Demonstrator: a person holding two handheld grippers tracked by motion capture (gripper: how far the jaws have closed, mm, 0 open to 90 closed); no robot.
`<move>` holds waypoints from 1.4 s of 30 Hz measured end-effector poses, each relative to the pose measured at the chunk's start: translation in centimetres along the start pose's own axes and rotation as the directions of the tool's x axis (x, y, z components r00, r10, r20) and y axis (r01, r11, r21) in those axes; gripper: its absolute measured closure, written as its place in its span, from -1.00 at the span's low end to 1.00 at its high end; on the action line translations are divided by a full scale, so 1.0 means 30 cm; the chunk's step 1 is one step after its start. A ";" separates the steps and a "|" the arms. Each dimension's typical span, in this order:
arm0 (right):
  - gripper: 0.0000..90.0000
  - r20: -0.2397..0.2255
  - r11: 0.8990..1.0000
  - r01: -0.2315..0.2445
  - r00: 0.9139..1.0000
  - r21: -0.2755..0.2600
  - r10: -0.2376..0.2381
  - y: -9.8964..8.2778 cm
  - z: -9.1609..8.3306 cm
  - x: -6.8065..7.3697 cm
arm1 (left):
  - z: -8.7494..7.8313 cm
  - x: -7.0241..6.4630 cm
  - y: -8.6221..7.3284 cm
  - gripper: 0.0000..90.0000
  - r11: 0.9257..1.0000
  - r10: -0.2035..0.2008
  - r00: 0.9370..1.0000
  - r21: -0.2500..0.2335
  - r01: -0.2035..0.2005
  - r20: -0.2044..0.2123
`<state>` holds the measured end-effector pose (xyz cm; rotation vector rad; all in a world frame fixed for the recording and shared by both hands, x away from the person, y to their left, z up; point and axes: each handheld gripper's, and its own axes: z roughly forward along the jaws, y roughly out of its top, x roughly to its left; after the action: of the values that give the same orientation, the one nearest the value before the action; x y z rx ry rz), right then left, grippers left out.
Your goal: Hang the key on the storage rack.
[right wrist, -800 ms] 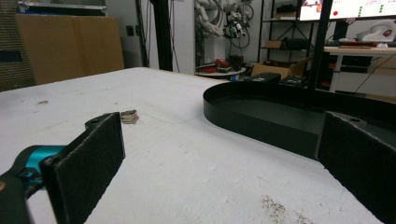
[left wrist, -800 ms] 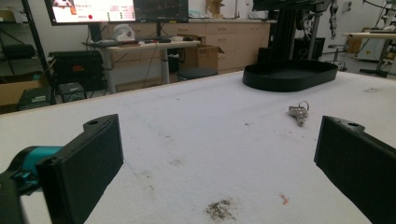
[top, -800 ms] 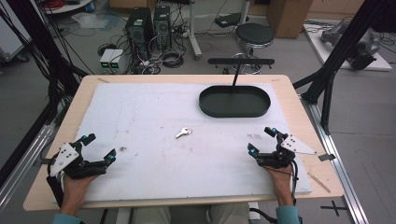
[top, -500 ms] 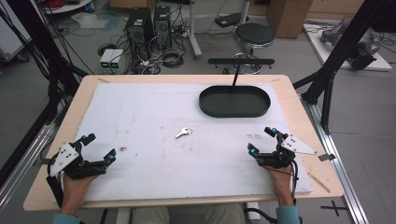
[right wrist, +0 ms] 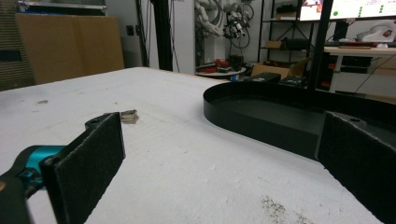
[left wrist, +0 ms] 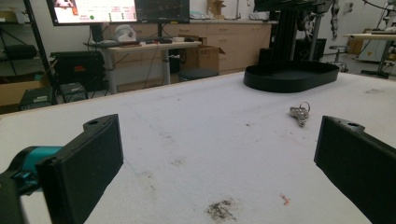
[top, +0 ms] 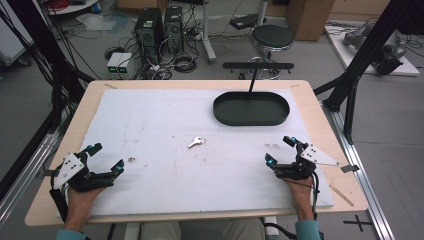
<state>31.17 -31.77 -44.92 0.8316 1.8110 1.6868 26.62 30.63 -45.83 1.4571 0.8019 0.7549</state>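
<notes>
While both tongs, left (top: 105,159) and right (top: 280,150), rest spread wide at the counter's (top: 150,120) near corners, a key (top: 196,142) lies between them, near a black tray (top: 251,108).

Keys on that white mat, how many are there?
1. A single silver key lies near the middle of the white mat, in front of the black tray and between the two open grippers. Nothing seems to hide another.

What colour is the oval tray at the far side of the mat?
Black, a matte black all over. The oval tray shows best in the high view.
</notes>
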 end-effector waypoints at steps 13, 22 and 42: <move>-0.99 -0.005 0.998 -0.009 1.000 0.069 0.010 0.080 0.028 -0.021 | 0.000 0.001 0.000 -0.96 1.000 -0.005 1.000 -0.004 0.005 0.001; -0.99 -0.123 0.984 0.076 0.991 0.163 -0.056 0.269 0.144 -0.018 | 0.000 0.001 0.000 -0.96 1.000 -0.006 1.000 -0.003 0.006 0.004; -0.99 -0.389 0.866 0.257 0.918 0.429 -0.080 0.493 0.506 0.068 | 0.001 0.004 0.001 -0.96 1.000 -0.010 1.000 0.006 0.010 0.006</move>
<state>42.20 -19.54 -31.43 0.5363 2.5363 1.3575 26.70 30.71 -45.80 1.4590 0.8069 0.7403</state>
